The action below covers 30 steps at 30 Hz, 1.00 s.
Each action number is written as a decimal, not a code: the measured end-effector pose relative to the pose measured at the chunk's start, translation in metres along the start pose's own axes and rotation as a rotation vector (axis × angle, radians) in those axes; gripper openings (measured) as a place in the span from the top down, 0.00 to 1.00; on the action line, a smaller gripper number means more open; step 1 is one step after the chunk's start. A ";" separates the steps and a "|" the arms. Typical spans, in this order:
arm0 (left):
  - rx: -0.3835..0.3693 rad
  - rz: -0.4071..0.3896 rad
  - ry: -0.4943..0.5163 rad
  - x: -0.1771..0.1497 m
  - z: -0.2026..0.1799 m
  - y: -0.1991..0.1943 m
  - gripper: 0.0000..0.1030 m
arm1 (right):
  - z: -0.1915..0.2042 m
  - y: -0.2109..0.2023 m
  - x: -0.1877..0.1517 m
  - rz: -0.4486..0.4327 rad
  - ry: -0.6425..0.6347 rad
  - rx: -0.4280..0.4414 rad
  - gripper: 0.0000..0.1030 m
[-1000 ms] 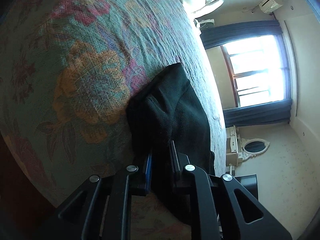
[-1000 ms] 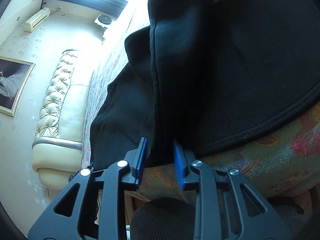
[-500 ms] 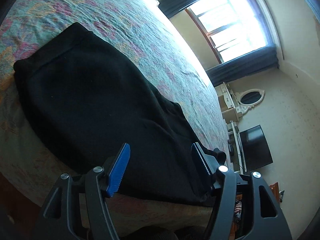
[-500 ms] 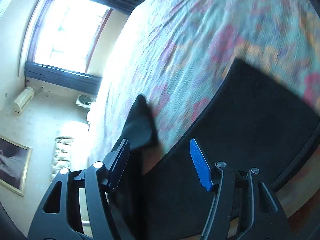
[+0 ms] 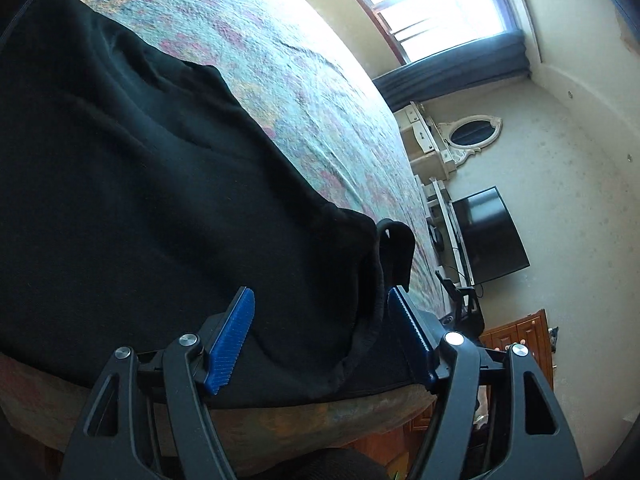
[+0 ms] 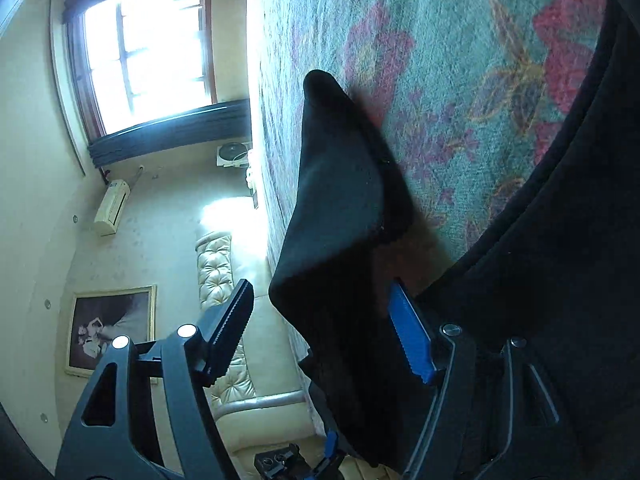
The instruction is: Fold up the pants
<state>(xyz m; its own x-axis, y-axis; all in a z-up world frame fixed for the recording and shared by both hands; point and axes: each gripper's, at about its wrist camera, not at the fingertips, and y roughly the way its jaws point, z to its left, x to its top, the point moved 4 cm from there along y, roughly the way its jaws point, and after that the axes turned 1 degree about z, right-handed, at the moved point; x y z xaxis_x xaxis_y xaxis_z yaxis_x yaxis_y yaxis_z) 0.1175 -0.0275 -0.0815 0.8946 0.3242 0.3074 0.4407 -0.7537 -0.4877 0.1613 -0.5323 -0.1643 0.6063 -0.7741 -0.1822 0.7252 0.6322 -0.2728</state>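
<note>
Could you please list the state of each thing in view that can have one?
Black pants: lying on the bedspread, rumpled, waistband end at the bed's edge.
Left gripper: open, jaws either side of the waistband, not pressing.
Right gripper: jaws opening, cloth between them, not pinched.
Curtains: drawn open.
Television: off.

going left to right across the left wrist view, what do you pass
black pants → floral bedspread → oval mirror → dark tv screen
</note>
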 end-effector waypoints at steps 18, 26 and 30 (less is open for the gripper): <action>0.016 0.052 -0.007 -0.050 -0.032 0.058 0.31 | 0.001 -0.022 0.000 -0.141 0.000 -0.001 0.93; -0.016 0.037 -0.089 -0.053 -0.034 0.054 0.31 | 0.072 -0.130 0.002 -0.178 -0.262 0.010 0.93; -0.034 0.055 -0.122 -0.062 -0.036 0.055 0.31 | 0.076 -0.188 0.003 -0.196 -0.359 -0.073 0.93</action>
<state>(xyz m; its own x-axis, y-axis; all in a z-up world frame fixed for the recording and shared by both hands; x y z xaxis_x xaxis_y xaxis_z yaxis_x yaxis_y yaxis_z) 0.0833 -0.1099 -0.0979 0.9204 0.3479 0.1784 0.3903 -0.7904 -0.4722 0.0518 -0.6510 -0.0419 0.5437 -0.8107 0.2173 0.8210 0.4599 -0.3384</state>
